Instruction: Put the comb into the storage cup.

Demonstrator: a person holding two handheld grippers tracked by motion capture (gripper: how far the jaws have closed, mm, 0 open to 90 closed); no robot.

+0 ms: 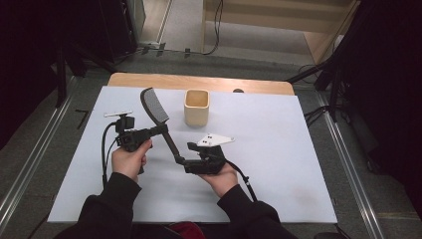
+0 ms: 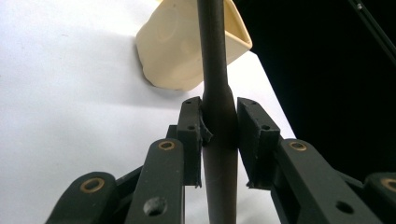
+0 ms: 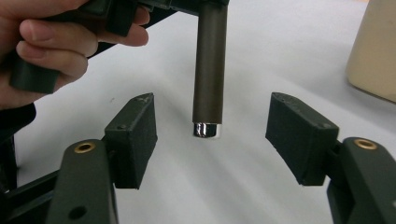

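A black brush (image 1: 155, 106) with a long dark handle is held tilted above the white sheet, its bristled head up and to the far left. My left gripper (image 1: 162, 131) is shut on the middle of the handle (image 2: 218, 112), a pad pressing each side. The right gripper (image 1: 182, 160) is at the handle's lower end. In the right gripper view its jaws stand wide open on either side of the handle's metal-tipped end (image 3: 206, 129), with the pads (image 3: 135, 126) not touching it. A cream square cup (image 1: 196, 107) stands upright just beyond the brush.
A white sheet (image 1: 278, 149) covers most of the wooden table (image 1: 199, 79). The hand holding the left gripper (image 3: 51, 42) is close to the right gripper's jaws. Cables and stands lie on the floor beyond the table's far edge.
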